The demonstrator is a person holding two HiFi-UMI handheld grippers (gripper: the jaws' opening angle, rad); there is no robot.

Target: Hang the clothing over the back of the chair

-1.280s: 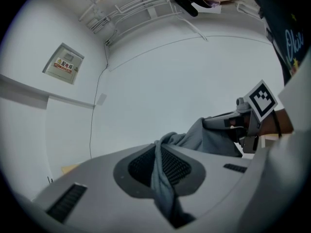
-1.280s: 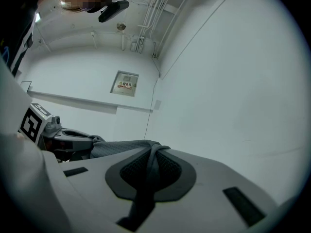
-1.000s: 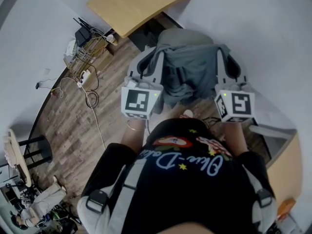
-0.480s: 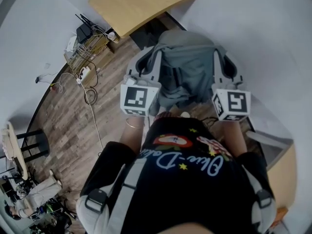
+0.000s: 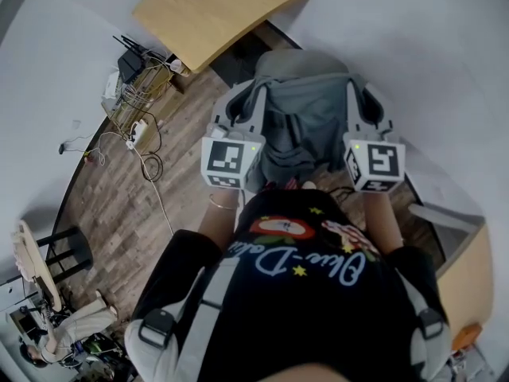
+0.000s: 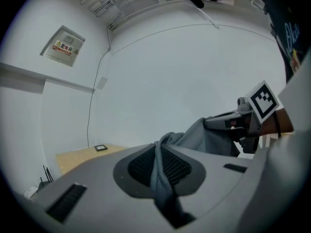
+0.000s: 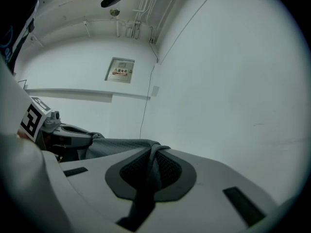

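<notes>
A grey garment (image 5: 306, 118) hangs stretched between my two grippers in the head view. Its far edge bulges over a rounded shape (image 5: 298, 60); I cannot tell whether that is the chair back. My left gripper (image 5: 238, 106) is shut on the garment's left edge, and my right gripper (image 5: 362, 98) is shut on its right edge. In the left gripper view a bunched fold of the garment (image 6: 163, 178) runs through the jaws of the left gripper (image 6: 160, 147) towards the right gripper (image 6: 243, 125). In the right gripper view the garment (image 7: 148, 171) is pinched the same way in the right gripper (image 7: 150, 152).
A wooden tabletop (image 5: 215, 6) lies beyond the garment, with a small black device (image 6: 100, 147) on it. Cables and a power strip (image 5: 135, 122) trail along the left wall. A black stool (image 5: 60, 245) stands at far left, a wooden desk corner (image 5: 465, 277) at right.
Both grippers have carried the garment a little forward and down together, keeping it spread between them. Both stay shut on it.
</notes>
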